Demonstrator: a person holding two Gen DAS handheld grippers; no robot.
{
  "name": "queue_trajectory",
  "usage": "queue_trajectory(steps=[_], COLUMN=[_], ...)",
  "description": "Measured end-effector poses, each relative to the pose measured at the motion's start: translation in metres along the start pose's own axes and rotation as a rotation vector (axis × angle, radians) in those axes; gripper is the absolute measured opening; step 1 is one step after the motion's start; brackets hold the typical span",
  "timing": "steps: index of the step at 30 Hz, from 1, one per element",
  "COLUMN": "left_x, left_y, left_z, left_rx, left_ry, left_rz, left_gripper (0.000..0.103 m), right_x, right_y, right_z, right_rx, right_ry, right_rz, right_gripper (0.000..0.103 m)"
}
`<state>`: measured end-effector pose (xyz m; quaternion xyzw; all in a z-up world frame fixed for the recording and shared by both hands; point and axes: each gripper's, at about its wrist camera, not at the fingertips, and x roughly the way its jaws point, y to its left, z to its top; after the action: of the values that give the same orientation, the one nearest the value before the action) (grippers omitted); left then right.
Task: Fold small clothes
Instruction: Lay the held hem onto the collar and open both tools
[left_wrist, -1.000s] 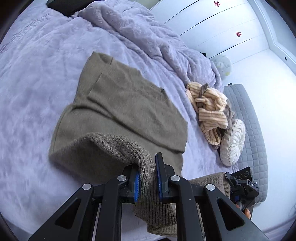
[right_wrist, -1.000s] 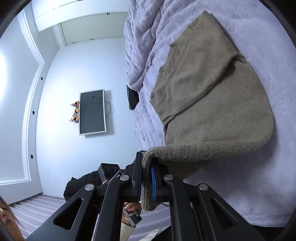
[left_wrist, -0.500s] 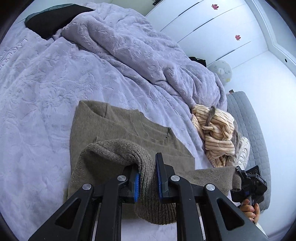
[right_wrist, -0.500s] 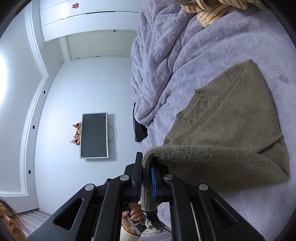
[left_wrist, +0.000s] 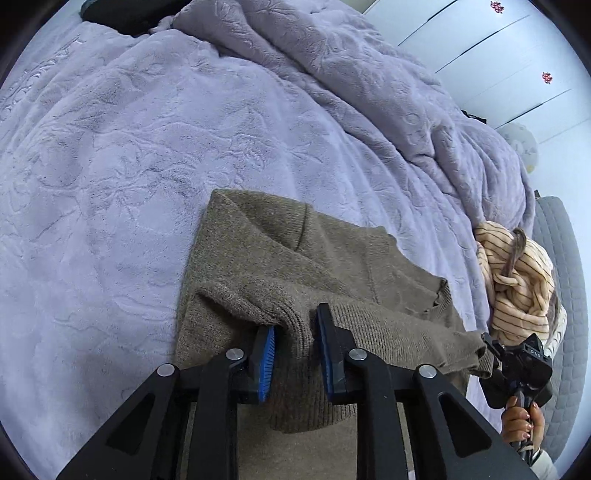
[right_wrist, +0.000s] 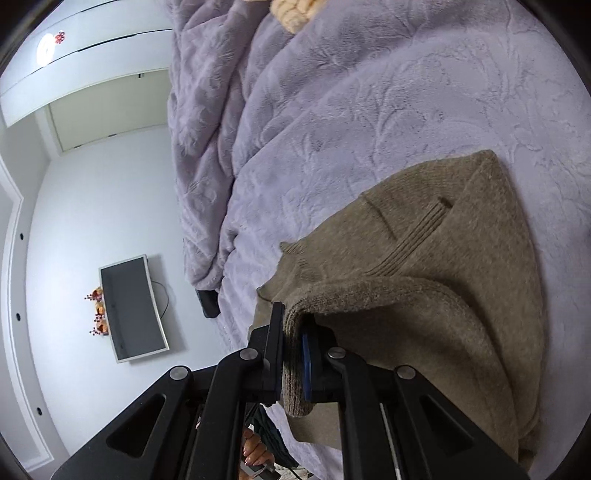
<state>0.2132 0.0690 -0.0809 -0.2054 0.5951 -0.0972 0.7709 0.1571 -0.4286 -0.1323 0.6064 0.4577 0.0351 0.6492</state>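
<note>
An olive-brown knit sweater (left_wrist: 332, 266) lies on the lilac bedspread (left_wrist: 110, 166), its lower part doubled over its upper part. The ribbed hem sits between the blue pads of my left gripper (left_wrist: 295, 347); its jaws are opening and the pads no longer squeeze the knit. In the left wrist view my right gripper (left_wrist: 517, 365), carried by a hand (left_wrist: 521, 424), holds the hem's other end. The right wrist view shows the right gripper (right_wrist: 293, 332) shut on the hem, with the folded sweater (right_wrist: 443, 258) spreading away to the right.
A cream striped garment (left_wrist: 517, 280) lies bunched at the right, beside a grey quilted seat (left_wrist: 565, 258). A rumpled lilac blanket (left_wrist: 369, 74) is heaped along the far side. A dark item (left_wrist: 122, 14) lies at the bed's far end. A wall screen (right_wrist: 133, 306) hangs beyond the bed edge.
Both grippers carried the hem forward over the sweater and down toward the bed, doubling it over. The left jaws have parted wider around the hem; the right stays clamped.
</note>
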Motion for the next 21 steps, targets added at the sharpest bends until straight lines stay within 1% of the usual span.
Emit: queue_trajectory(steps=[1,3,6,7,8,10,12,13,14,15,16,17,19,21], left_x=[-0.002,-0.012,-0.039,-0.048,-0.058,-0.074,-0.081,-0.083,-0.084,-0.083,-0.082,-0.08,-0.073,-0.062], left_y=[0.0,-0.004,-0.012,-0.012,-0.011,-0.007,-0.004,-0.004,-0.004,-0.006,-0.007,-0.006,-0.003,0.003], left_z=[0.002,0.006,0.012,0.013,0.014,0.016,0.016,0.012,0.007,-0.001,-0.008,-0.017,-0.036,-0.054], left_rx=[-0.005,-0.001,0.026,0.029,0.023,0.025,0.046,0.072,0.106,0.155,0.187,0.216,0.244,0.246], left_ry=[-0.005,-0.021,-0.085,-0.107,-0.139,-0.19,-0.184,-0.177,-0.169,-0.152,-0.14,-0.124,-0.076,-0.005], left_rz=[0.009,0.004,0.002,0.008,0.018,0.016,0.025,0.041,0.056,0.078,0.09,0.097,0.101,0.093], left_gripper=[0.024,0.024,0.026,0.043,0.058,0.059,0.059,0.059,0.059,0.059,0.059,0.059,0.059,0.059], right_x=[0.002,0.005,-0.002,-0.007,-0.013,-0.026,-0.042,-0.049,-0.054,-0.058,-0.062,-0.064,-0.065,-0.06], right_y=[-0.003,-0.007,0.002,0.008,0.014,0.028,0.043,0.048,0.05,0.05,0.048,0.046,0.04,0.029], right_z=[0.003,0.008,0.011,0.01,0.009,0.007,0.0,-0.004,-0.009,-0.013,-0.019,-0.026,-0.041,-0.055], right_rx=[0.012,0.025,-0.004,-0.021,-0.046,-0.098,-0.17,-0.196,-0.211,-0.219,-0.229,-0.24,-0.258,-0.272], right_ry=[-0.002,-0.004,-0.006,-0.009,-0.018,-0.043,-0.076,-0.089,-0.096,-0.098,-0.094,-0.088,-0.077,-0.065], right_rz=[-0.007,-0.029,-0.032,-0.041,-0.052,-0.065,-0.089,-0.096,-0.108,-0.122,-0.128,-0.133,-0.146,-0.18], right_gripper=[0.013,0.013,0.015,0.023,0.044,0.067,0.067,0.067,0.065,0.061,0.05,0.044,0.041,0.038])
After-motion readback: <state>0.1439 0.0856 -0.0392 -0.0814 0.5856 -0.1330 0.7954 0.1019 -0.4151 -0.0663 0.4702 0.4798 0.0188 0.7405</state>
